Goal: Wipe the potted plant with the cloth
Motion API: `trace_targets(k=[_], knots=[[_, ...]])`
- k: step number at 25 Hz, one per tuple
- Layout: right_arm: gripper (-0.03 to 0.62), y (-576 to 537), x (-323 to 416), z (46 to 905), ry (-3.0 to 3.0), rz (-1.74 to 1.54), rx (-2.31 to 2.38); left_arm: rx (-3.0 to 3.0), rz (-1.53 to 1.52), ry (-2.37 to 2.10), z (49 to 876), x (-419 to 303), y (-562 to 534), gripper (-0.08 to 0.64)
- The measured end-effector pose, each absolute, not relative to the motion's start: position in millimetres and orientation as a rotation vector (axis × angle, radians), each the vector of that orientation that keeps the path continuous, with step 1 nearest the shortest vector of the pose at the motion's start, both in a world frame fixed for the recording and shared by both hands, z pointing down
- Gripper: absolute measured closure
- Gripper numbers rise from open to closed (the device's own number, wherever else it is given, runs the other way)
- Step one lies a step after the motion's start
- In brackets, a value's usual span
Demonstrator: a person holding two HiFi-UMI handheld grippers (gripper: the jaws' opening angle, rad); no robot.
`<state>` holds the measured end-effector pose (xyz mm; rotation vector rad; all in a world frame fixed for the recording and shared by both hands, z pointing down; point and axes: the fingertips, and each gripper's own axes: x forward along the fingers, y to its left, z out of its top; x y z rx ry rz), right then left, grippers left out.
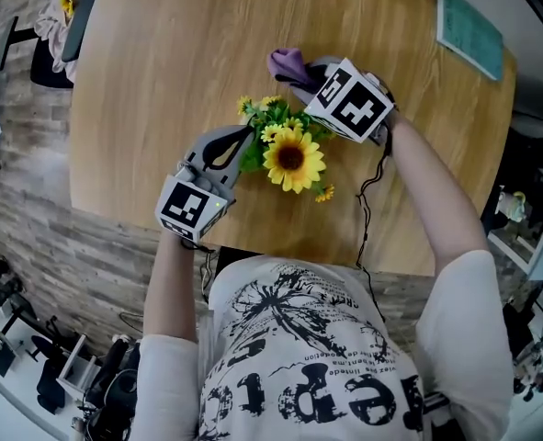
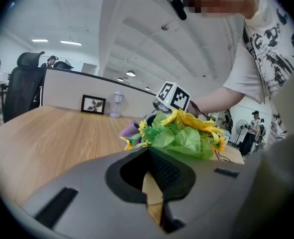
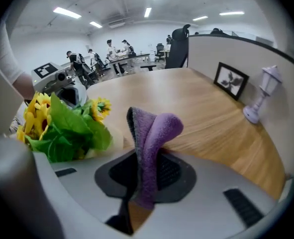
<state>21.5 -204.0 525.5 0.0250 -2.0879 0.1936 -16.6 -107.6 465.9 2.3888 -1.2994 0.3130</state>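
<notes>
Cloth in hand, wiping yet to come: we have the purple cloth (image 3: pixel 154 131) pinched fast in the right claw (image 3: pixel 139 156), held just behind the potted plant (image 1: pixel 289 154) at the middle of the round worktop (image 1: pixel 161 81). The left claw (image 2: pixel 147 151) is clenched on nothing, its tip at the leaves on the near side. We judge the task barely begun. Whether the cloth touches the foliage, we cannot tell. The pot itself lies hidden under blooms and leaves in every view, and the marker cube (image 1: pixel 349 99) masks much of the right claw from above.
</notes>
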Motion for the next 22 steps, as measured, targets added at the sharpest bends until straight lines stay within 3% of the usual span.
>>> trace_targets(k=[22], knots=[[0.523, -159, 31, 529, -1.993, 0.045, -0.402, 2.333, 0.291, -1.374, 467, -18, -113, 0.558]])
